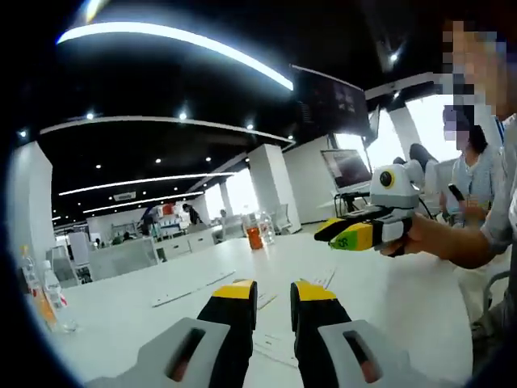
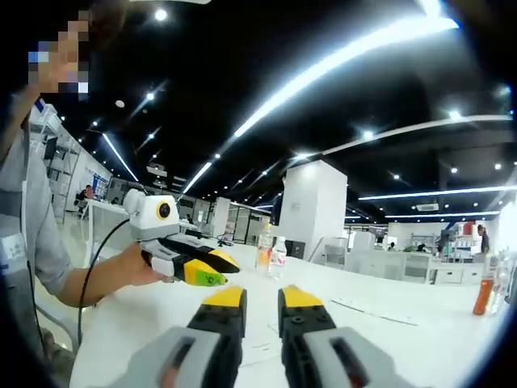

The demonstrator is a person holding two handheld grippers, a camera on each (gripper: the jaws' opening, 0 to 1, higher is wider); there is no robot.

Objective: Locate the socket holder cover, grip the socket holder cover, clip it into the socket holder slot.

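Observation:
My left gripper rises from the bottom of the left gripper view over a white table. Its yellow-tipped jaws stand a narrow gap apart with nothing between them. Flat pale strips lie on the table ahead of it; I cannot tell which is the socket holder cover. A hand holds my right gripper in the air at the right, nothing in it. In the right gripper view, the right gripper is likewise slightly open and empty. The hand-held left gripper hovers at the left, and a thin strip lies further off.
An orange bottle and clear bottles stand at the table's far end, seen also as bottles in the right gripper view. More bottles stand at the left edge. A monitor and seated people are at the right.

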